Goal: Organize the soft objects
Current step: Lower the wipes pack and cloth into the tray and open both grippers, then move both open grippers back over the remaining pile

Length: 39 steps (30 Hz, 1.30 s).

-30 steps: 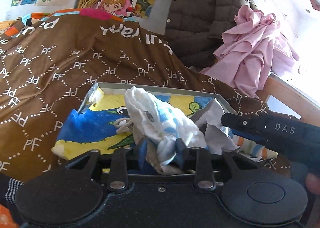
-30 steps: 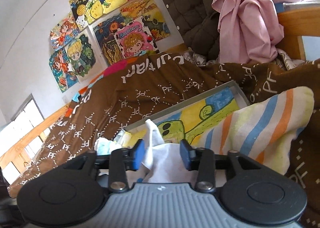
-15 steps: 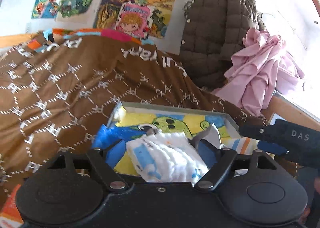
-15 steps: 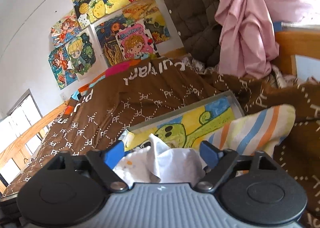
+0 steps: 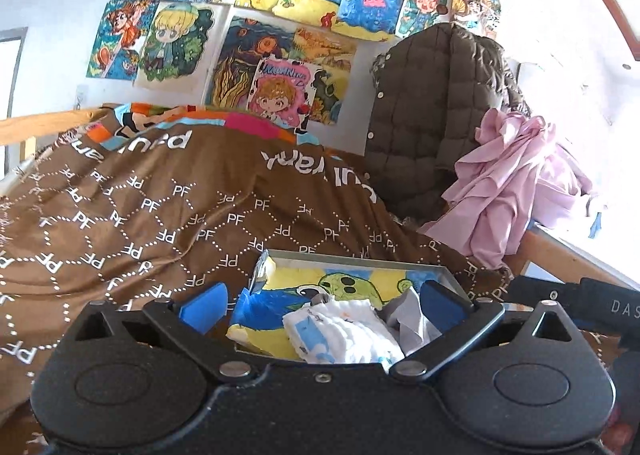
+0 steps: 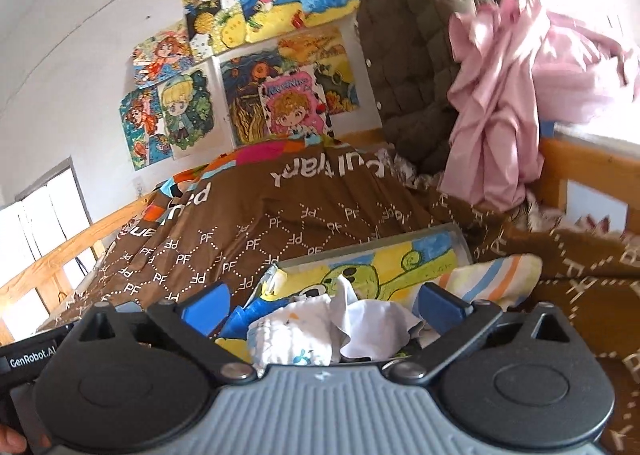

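- The shallow grey metal tray (image 5: 352, 257) lies on the brown patterned blanket (image 5: 140, 215).
- The white crumpled cloths (image 5: 344, 331) lie in the tray, at its near side.
- The striped folded towel (image 6: 492, 275) lies right of them.
- The quilted brown jacket (image 5: 424, 115) hangs behind.
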Each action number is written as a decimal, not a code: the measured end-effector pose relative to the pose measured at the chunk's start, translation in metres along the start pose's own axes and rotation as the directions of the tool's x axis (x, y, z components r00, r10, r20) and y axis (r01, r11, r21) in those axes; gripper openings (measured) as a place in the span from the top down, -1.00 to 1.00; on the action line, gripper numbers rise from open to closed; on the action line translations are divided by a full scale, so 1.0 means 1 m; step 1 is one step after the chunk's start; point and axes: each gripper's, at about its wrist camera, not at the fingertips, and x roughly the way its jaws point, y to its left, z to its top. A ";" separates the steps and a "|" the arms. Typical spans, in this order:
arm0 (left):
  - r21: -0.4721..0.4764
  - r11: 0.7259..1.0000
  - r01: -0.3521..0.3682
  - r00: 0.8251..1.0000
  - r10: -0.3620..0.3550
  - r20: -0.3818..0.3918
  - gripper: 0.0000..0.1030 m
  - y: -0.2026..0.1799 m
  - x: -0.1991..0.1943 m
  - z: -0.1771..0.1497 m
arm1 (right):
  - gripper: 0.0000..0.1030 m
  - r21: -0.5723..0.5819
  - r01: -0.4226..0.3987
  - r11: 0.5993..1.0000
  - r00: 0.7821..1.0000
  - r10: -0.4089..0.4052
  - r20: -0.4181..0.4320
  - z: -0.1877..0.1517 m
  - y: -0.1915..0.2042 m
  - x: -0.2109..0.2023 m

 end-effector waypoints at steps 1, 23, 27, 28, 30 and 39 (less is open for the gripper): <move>0.006 1.000 0.000 1.000 0.000 0.001 -0.98 0.000 -0.006 0.000 | -0.99 -0.004 0.005 1.000 1.000 -0.005 0.009 0.000 0.004 -0.008; 0.070 0.998 -0.003 1.000 0.002 0.007 -0.98 0.008 -0.107 -0.034 | -0.99 -0.067 0.056 0.996 0.998 -0.058 -0.034 -0.056 0.051 -0.106; 0.089 0.996 0.008 1.000 -0.008 -0.002 -0.98 0.012 -0.116 -0.046 | -1.00 -0.105 0.063 0.992 0.995 -0.071 -0.077 -0.074 0.058 -0.109; 0.096 0.995 0.009 1.000 -0.008 -0.008 -0.98 0.013 -0.117 -0.049 | -0.99 -0.115 0.066 0.991 0.993 -0.076 -0.087 -0.079 0.061 -0.110; 0.110 0.994 0.006 1.000 -0.004 -0.019 -0.98 0.015 -0.118 -0.055 | -1.00 -0.127 0.065 0.990 0.992 -0.078 -0.101 -0.087 0.063 -0.112; 0.089 0.995 -0.042 0.988 0.055 -0.143 -0.98 0.031 -0.109 -0.082 | -1.00 -0.136 0.060 0.989 0.984 -0.081 -0.159 -0.108 0.069 -0.118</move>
